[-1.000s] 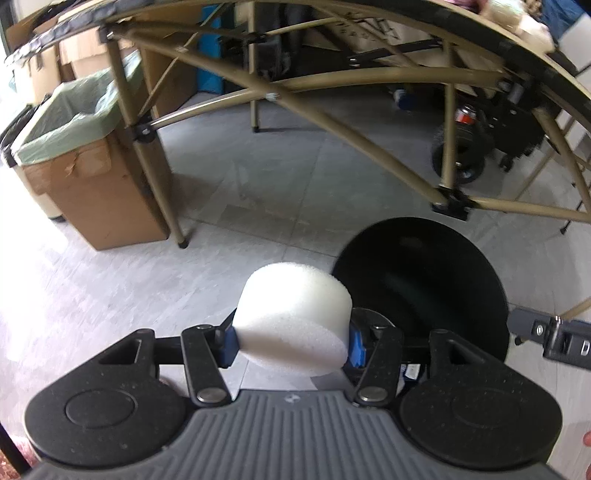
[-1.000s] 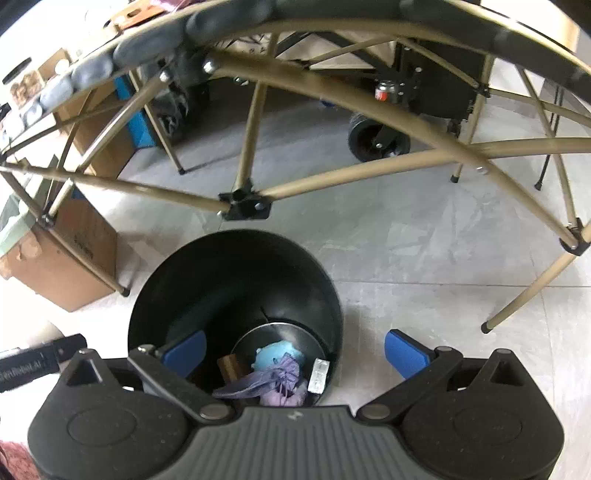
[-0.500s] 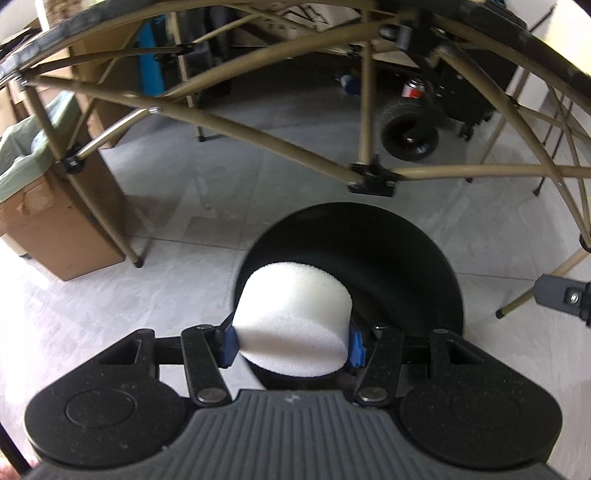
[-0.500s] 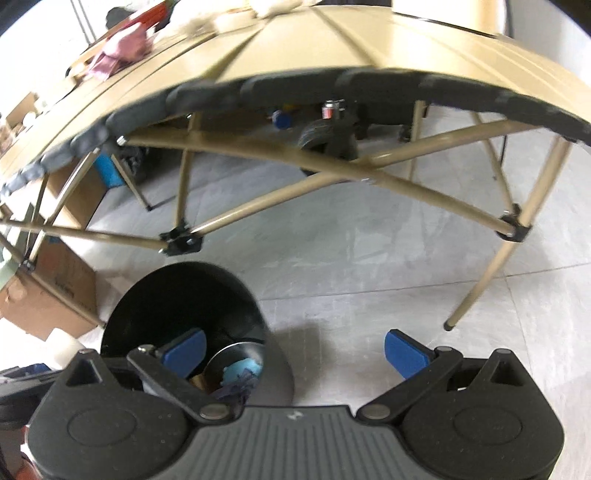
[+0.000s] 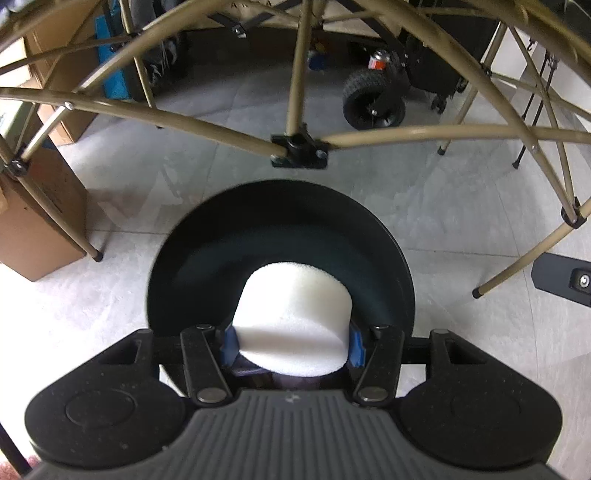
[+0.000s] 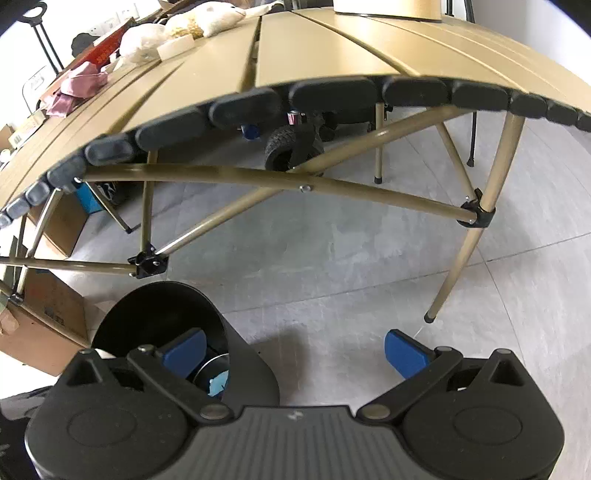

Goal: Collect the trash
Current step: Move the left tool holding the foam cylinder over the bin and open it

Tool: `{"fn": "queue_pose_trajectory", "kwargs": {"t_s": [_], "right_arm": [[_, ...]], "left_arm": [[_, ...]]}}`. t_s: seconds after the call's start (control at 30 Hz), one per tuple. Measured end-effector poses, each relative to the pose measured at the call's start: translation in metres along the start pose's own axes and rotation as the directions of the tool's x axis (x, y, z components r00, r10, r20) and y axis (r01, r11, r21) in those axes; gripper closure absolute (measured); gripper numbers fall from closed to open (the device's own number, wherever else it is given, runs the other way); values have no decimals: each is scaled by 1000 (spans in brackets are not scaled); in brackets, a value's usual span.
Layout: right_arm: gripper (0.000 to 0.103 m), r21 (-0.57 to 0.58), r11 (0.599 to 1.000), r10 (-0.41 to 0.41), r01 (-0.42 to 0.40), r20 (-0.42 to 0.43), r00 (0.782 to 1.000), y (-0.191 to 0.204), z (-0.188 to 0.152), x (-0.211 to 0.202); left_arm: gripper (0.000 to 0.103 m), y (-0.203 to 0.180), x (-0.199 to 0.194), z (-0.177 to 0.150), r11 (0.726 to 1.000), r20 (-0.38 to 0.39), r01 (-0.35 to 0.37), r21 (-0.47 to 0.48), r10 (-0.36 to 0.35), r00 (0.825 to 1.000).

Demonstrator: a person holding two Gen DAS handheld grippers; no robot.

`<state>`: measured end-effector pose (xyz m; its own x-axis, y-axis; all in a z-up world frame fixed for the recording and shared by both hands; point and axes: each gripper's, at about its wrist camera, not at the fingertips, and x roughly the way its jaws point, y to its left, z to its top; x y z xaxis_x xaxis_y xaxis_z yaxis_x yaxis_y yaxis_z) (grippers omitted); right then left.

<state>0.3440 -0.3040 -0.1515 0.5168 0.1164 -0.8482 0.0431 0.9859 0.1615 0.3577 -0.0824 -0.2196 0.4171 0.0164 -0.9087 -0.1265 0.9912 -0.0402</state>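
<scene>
The left gripper [image 5: 293, 341] is clamped on a white foam cylinder [image 5: 293, 317], its blue pads [image 5: 228, 341] pressing both sides, and holds it above the mouth of a black trash bin [image 5: 280, 221] that stands on the grey tiled floor [image 5: 155, 192]. The foam hides most of the bin's bottom in the left wrist view. Just behind the bin a tan folding table frame [image 5: 295, 85] crosses the view, with a black joint bracket [image 5: 299, 151] close to the bin's far rim and slanted legs coming down on both sides. A cardboard box [image 5: 33, 229] sits to the left beside one leg, and a black wheeled cart [image 5: 373, 99] is parked farther back under the table.

The right gripper [image 6: 293, 350] stands wide open with nothing between its blue pads [image 6: 404, 350]. Its left finger overlaps the bin [image 6: 155, 314], where a bit of blue trash [image 6: 218, 384] shows at the bottom; its right finger is over bare floor. Above it the slatted tan tabletop [image 6: 314, 55] carries pink cloth [image 6: 81, 85] and pale stuffed items [image 6: 177, 22] at the far left, well apart from both grippers
</scene>
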Motion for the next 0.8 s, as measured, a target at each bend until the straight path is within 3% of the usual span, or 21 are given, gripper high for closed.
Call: {"fn": "queue_pose_trajectory", "kwargs": {"t_s": [0.33, 0.67, 0.73, 0.8], "right_arm": [[0, 41, 999, -26, 27, -31, 999, -7, -4, 12], [0, 62, 998, -19, 22, -56, 998, -10, -7, 20], [0, 63, 998, -19, 22, -57, 998, -10, -7, 20], [0, 62, 998, -20, 23, -57, 998, -10, -7, 20]], "left_arm": [[48, -1, 27, -2, 1000, -73, -11, -10, 10, 997], [47, -5, 31, -2, 1000, -88, -21, 7, 22, 996], [45, -6, 32, -1, 1000, -95, -20, 9, 21, 995], [30, -6, 32, 0, 1000, -104, -15, 5, 15, 995]]}}
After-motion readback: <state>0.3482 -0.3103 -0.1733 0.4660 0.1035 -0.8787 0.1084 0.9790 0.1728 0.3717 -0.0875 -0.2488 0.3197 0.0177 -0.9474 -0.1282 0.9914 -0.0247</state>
